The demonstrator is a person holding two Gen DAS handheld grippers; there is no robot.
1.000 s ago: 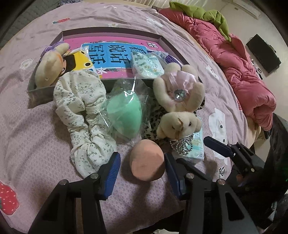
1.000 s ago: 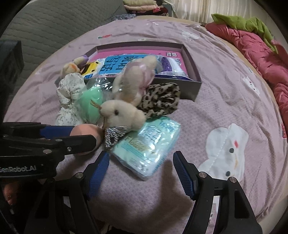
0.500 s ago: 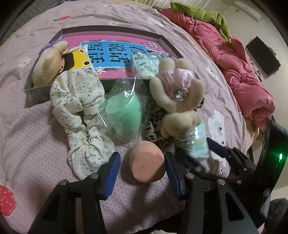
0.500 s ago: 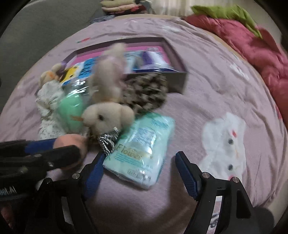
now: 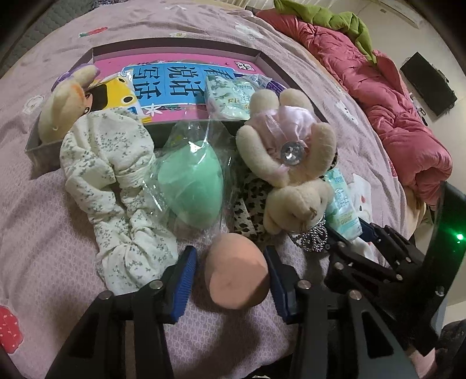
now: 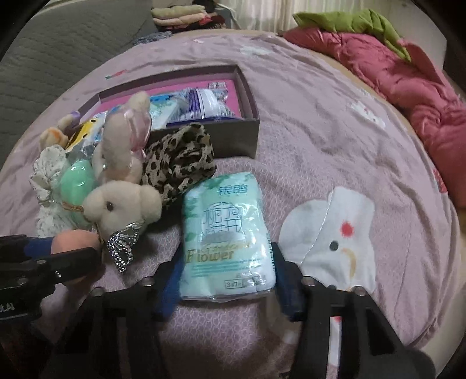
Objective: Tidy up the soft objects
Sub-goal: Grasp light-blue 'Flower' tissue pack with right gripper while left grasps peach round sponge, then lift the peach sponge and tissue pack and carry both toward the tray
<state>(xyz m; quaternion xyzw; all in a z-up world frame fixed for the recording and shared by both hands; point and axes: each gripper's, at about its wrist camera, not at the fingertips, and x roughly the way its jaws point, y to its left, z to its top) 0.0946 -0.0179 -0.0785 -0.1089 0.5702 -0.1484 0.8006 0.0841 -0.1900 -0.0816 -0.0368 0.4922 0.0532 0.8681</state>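
Observation:
A peach sponge egg lies on the bed between the blue pads of my open left gripper, small gaps either side. My right gripper is open with a pale green tissue pack between its fingers, both pads close to the pack's sides. A beige plush rabbit, a bagged green sponge, a floral scrunchie and a leopard scrunchie lie in front of the dark box. The box holds another plush and a tissue pack.
A pink and green quilt is heaped along the bed's right side. The pink bedsheet spreads to the right of the box. A grey sofa back and folded clothes are behind the bed.
My right gripper moved forward around the green tissue pack, which now sits between its fingers. My left gripper stayed around the peach sponge.

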